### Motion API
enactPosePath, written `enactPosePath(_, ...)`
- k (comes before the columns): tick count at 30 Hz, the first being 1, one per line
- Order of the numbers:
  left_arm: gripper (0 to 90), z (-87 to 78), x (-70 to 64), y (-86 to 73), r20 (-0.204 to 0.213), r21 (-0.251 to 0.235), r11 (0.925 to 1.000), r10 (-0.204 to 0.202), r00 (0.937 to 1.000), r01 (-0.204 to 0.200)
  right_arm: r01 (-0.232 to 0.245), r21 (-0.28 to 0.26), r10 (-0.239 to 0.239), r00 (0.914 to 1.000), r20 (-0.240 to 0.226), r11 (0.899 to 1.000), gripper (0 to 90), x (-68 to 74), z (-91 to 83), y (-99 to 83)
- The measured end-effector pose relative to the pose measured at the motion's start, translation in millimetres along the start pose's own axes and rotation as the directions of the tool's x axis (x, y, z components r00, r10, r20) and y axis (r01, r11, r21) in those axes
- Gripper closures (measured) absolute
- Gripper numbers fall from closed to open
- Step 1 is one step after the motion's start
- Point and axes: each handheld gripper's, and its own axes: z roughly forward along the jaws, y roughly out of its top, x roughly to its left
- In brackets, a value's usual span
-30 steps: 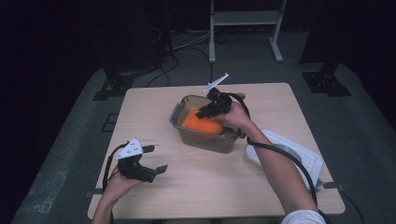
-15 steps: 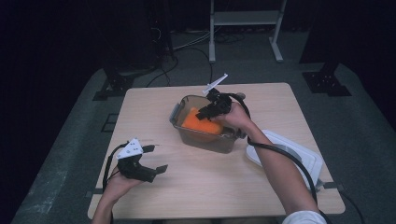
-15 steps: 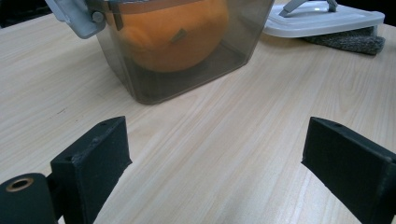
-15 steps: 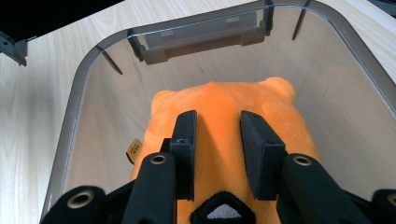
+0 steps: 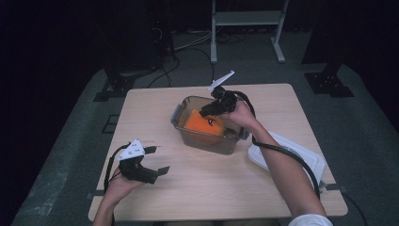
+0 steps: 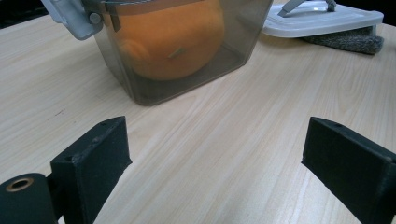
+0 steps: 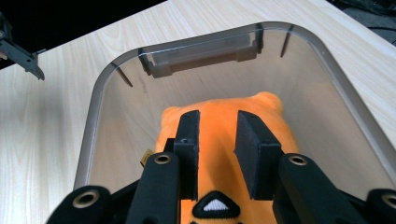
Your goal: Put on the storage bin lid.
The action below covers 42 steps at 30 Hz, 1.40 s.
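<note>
A clear plastic container stands open at the middle of the table, with an orange plush toy lying inside it. My right gripper reaches down into the container from its far right side. In the right gripper view its jaws stand a narrow gap apart with the plush toy pinched between them, inside the container rim. My left gripper rests near the table's front left, open wide and holding nothing. The left gripper faces the container wall and the toy from a short distance.
The container's white lid lies on the table's right side, on a grey cloth. Bare wooden table stretches between the container and the front edge. A cable runs along my right forearm. A white stand sits on the floor beyond the table.
</note>
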Motion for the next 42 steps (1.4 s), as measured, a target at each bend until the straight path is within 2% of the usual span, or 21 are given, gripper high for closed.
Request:
enactPosePath(9, 6.5, 1.3, -0.2, 0.0, 0.002, 0.004, 1.0, 0.003, 1.0, -0.003, 0.014, -0.045, -0.014, 0.9999, -0.001, 0.999, 64.6, 5.8, -28.7, -3.2)
enactPosePath(14, 6.5, 1.9, -0.6, 0.0, 0.002, 0.006, 1.0, 0.007, 1.0, -0.007, 0.02, -0.068, -0.02, 0.9998, 0.0, 0.997, 62.4, 9.6, -46.8, -11.0)
enactPosePath(26, 6.5, 3.8, -1.4, -0.6, 0.001, 0.011, 0.9999, 0.004, 1.0, -0.004, -0.004, -0.1, 0.006, 0.9998, 0.016, 0.995, 59.0, 8.9, -85.5, -44.3)
enactPosePath(42, 6.5, 4.6, -1.6, -0.9, 0.004, 0.01, 0.9999, 0.001, 1.0, -0.002, -0.048, -0.129, 0.054, 0.9976, 0.043, 0.991, 55.4, 6.2, -122.7, -87.3)
